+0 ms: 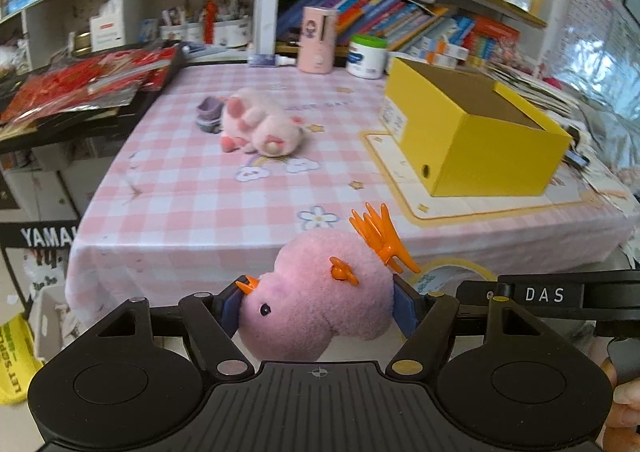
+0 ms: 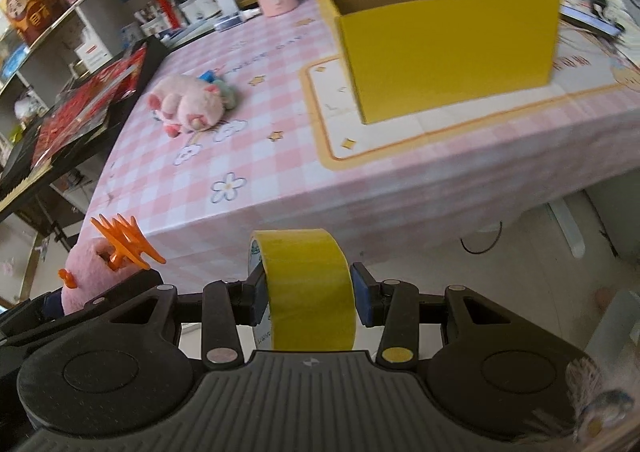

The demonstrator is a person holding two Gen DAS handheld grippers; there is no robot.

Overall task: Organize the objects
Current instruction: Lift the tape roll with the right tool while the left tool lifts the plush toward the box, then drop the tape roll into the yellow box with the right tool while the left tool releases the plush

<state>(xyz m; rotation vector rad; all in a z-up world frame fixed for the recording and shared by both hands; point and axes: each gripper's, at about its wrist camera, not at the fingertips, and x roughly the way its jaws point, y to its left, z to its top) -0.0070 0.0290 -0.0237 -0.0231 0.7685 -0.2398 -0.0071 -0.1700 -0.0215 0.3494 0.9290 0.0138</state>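
Note:
My left gripper is shut on a pink plush chick with orange beak and comb, held off the table's near edge. It also shows at the left of the right wrist view. My right gripper is shut on a roll of yellow tape, held upright below the table edge. An open yellow box stands on the table's right side; it is also in the right wrist view. A pink plush pig lies on the pink checked tablecloth, far left of the box.
A small purple object lies beside the pig. A pink cylinder and a white tub stand at the table's back. Shelves of books and clutter rise behind. A black stand with red packets is at the left.

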